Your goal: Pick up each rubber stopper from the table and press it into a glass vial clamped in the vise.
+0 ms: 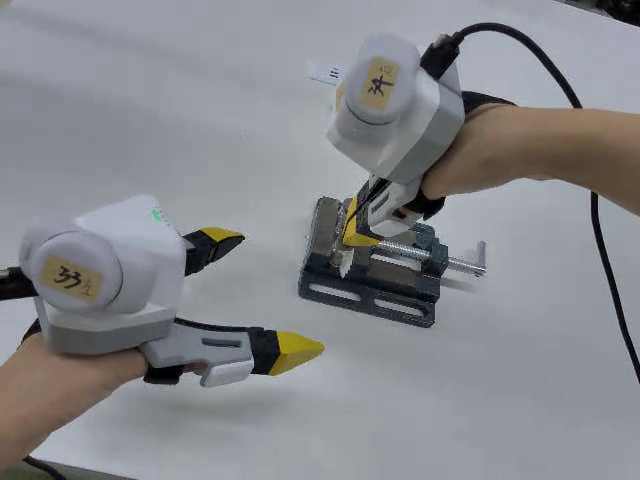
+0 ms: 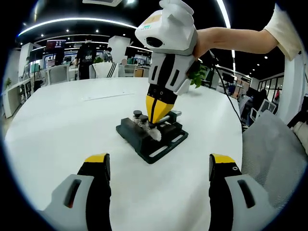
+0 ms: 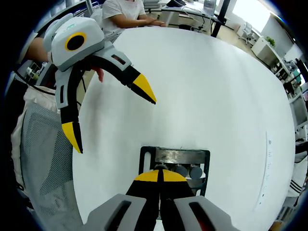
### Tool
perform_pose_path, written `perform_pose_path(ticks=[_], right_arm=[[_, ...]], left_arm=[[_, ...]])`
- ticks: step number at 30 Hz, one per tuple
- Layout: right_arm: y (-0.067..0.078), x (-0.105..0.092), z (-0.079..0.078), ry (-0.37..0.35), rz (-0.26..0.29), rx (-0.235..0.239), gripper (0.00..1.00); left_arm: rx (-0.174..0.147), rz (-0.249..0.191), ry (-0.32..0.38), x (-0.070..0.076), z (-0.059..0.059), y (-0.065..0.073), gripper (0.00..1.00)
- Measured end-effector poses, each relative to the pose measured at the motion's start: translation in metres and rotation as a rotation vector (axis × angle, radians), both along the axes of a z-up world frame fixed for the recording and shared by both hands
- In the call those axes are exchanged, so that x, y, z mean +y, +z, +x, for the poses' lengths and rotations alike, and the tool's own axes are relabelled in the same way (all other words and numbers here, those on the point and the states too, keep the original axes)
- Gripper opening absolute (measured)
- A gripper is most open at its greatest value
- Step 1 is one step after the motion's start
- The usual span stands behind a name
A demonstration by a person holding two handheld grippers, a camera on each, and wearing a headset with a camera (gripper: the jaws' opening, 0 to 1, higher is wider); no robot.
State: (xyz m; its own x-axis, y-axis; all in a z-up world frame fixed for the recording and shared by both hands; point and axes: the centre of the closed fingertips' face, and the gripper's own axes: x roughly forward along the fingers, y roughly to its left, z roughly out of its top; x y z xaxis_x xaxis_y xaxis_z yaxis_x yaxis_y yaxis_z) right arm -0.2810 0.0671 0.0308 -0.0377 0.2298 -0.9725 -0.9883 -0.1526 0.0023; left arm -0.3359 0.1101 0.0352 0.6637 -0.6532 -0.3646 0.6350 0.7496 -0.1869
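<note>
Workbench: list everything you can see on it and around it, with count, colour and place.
table: one, white, under everything
vise: one, dark grey, mid-table
stoppered vials: at least two, dark tops, clamped in the vise
paper strip: one, white, beyond the vise
cable: one, black, running from the right tongs
left tongs: white, yellow tips, open, beside the vise
right tongs: white, yellow tips, shut, pointing down at the vise
</note>
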Motion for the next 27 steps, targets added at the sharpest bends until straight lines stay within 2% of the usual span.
perform_pose_path(ticks=[2,3,4,7,10,12,13,16,22,24,27], right_arm=[[0.000,0.000,-0.002,0.014,-0.004,-0.002,0.00],[0.000,0.000,-0.002,-0.023,-0.010,0.008,0.00],[0.000,0.000,-0.002,0.003,-0.012,0.001,0.00],[0.000,0.002,0.000,0.001,-0.019,0.004,0.00],[-0.001,0.001,0.001,-0.028,-0.026,0.033,0.00],[-0.001,0.001,0.001,-0.030,-0.027,0.032,0.00],[-0.001,0.001,0.000,-0.003,-0.031,0.021,0.00],[0.000,0.002,0.001,-0.016,-0.040,0.025,0.00],[0.000,0.002,0.002,-0.049,-0.018,0.047,0.00],[0.001,0.002,0.001,0.005,-0.003,0.018,0.00],[0.001,0.001,0.000,-0.067,-0.014,0.054,0.00]], left_arm=[[-0.001,-0.002,-0.001,0.000,0.000,0.000,0.83],[-0.002,-0.005,0.001,-0.001,0.001,0.001,0.83],[-0.002,-0.006,0.000,-0.002,0.001,0.002,0.83],[-0.002,-0.007,-0.003,-0.004,0.001,0.002,0.83],[0.003,-0.009,-0.004,-0.005,0.001,0.002,0.83],[0.003,-0.010,-0.005,-0.004,0.001,0.002,0.83],[0.002,-0.011,-0.002,-0.003,0.001,0.003,0.83],[0.003,-0.006,-0.005,-0.003,0.002,0.002,0.83],[-0.008,-0.008,-0.001,-0.004,0.002,0.010,0.83],[-0.010,-0.005,-0.004,-0.006,0.002,0.012,0.83],[-0.012,-0.011,-0.003,-0.006,0.002,0.016,0.83]])
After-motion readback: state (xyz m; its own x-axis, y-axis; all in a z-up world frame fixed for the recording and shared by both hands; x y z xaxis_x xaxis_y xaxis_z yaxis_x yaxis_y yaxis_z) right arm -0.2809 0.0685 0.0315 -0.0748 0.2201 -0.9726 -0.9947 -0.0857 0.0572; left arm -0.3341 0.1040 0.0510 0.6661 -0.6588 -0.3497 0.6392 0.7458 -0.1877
